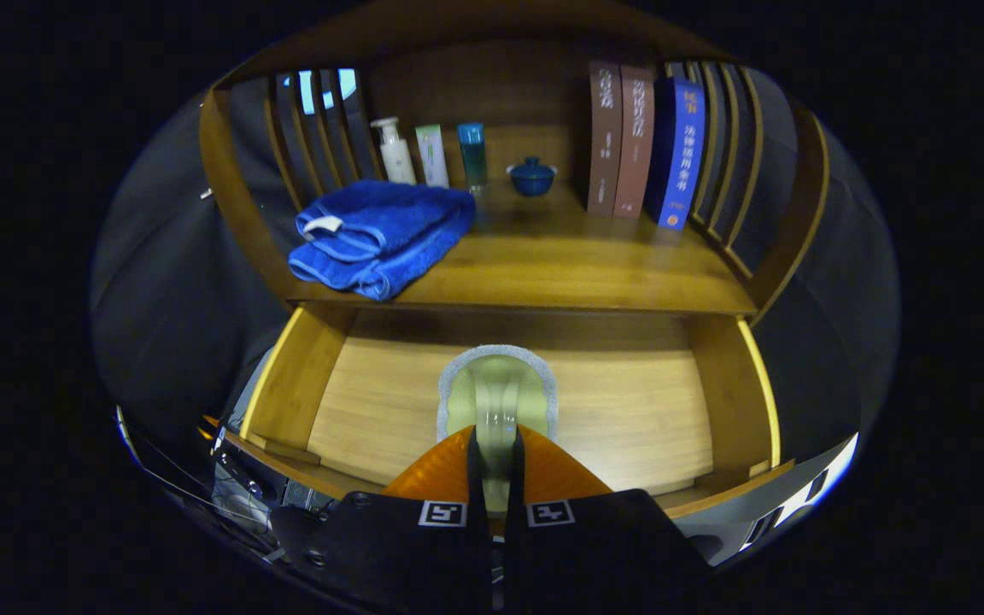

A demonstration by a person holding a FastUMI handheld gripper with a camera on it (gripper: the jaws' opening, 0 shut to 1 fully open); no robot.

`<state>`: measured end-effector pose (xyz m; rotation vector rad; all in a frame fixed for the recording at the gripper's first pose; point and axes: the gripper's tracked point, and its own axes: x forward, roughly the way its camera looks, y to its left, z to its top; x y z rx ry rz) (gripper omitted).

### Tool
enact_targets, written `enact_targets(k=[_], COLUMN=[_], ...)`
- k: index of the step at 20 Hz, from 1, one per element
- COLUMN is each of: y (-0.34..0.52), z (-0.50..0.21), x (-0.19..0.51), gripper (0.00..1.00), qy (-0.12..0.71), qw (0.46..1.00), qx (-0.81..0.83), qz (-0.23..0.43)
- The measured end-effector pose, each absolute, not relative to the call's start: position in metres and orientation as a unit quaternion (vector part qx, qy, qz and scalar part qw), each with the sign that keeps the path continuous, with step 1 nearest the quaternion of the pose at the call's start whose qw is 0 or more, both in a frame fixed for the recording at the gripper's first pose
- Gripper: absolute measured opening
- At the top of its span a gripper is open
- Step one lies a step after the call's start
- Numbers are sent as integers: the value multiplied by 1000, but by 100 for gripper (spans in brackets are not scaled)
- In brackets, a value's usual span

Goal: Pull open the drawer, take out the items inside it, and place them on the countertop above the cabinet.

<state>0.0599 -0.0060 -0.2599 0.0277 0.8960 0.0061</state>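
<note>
Bamboo-toned wood forms the open drawer (389, 410) and the countertop (560, 265) above it. Our gripper (492, 457) has its orange fingers (436, 474) clenched on a pale green sponge (496, 397) over the drawer floor. Far left lies a blue towel (381, 235); far right stand books (641, 141), their spine lettering too blurred to read.

The gripper (496, 444) pinches a green sponge (498, 393) over the open drawer (629, 410) — blue towel (381, 235) on the countertop (577, 265).
</note>
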Motion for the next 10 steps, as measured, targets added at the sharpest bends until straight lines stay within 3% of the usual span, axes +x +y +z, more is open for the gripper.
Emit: enact_targets(k=[10], y=[-23], z=[-198], x=[189], gripper=[11], qy=[347], qw=[937], qx=[41], qz=[-17])
